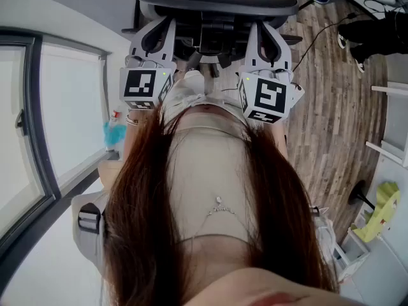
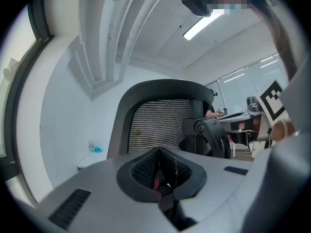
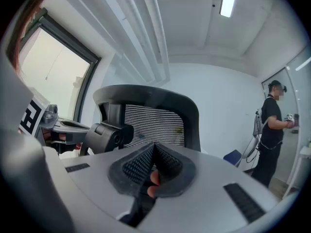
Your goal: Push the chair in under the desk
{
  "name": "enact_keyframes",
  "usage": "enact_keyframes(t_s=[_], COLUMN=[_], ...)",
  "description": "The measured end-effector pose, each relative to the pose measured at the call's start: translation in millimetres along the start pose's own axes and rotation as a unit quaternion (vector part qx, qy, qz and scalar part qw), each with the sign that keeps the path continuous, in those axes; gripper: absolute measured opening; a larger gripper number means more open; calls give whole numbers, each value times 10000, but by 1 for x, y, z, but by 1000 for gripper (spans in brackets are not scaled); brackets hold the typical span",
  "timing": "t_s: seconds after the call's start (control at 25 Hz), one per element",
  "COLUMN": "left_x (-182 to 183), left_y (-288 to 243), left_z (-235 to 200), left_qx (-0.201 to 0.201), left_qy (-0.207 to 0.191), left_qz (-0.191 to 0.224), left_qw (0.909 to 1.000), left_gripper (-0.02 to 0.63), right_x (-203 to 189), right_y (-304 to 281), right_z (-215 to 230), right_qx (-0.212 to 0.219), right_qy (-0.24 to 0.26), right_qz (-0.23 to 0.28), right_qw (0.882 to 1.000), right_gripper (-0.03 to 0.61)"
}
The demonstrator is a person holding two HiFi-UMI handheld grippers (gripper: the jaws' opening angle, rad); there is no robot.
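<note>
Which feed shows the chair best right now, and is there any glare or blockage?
Head view: hair fills most of the frame, and the chair is squeezed against the top edge. Left gripper view: fisheye-bent and evenly lit, chair back sharp. Right gripper view: window washed out, chair back clear.

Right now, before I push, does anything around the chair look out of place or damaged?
Nothing spilled or damaged. The chair stands upright, mesh backrest facing both grippers. One thing to watch: a thin cable trails across the wood floor just right of the chair. Left gripper and right gripper are shut and empty.
</note>
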State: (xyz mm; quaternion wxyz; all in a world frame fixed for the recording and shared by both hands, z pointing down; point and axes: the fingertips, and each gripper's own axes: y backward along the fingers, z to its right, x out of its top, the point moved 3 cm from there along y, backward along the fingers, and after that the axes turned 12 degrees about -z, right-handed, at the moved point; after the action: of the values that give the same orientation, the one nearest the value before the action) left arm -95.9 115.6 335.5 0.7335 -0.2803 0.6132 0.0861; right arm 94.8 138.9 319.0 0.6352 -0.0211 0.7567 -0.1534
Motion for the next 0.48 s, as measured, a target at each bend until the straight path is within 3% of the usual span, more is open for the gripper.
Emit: enact_keyframes(t_s=[0.24, 0.48], left_x=[-2, -7], left_y=[1, 3], left_z=[-2, 1], left_qx=[15, -85], left_qy=[-23, -85], left_qz=[68, -153], left_qw=[10000, 9998], left_gripper=[5, 6], right_x=[3, 1], right_y=[0, 4], right_z=[0, 3], right_qx=[-39, -52], right_qy=[-4, 91], right_qz=[71, 131], right_qw=[10000, 9999], right_gripper=[25, 26])
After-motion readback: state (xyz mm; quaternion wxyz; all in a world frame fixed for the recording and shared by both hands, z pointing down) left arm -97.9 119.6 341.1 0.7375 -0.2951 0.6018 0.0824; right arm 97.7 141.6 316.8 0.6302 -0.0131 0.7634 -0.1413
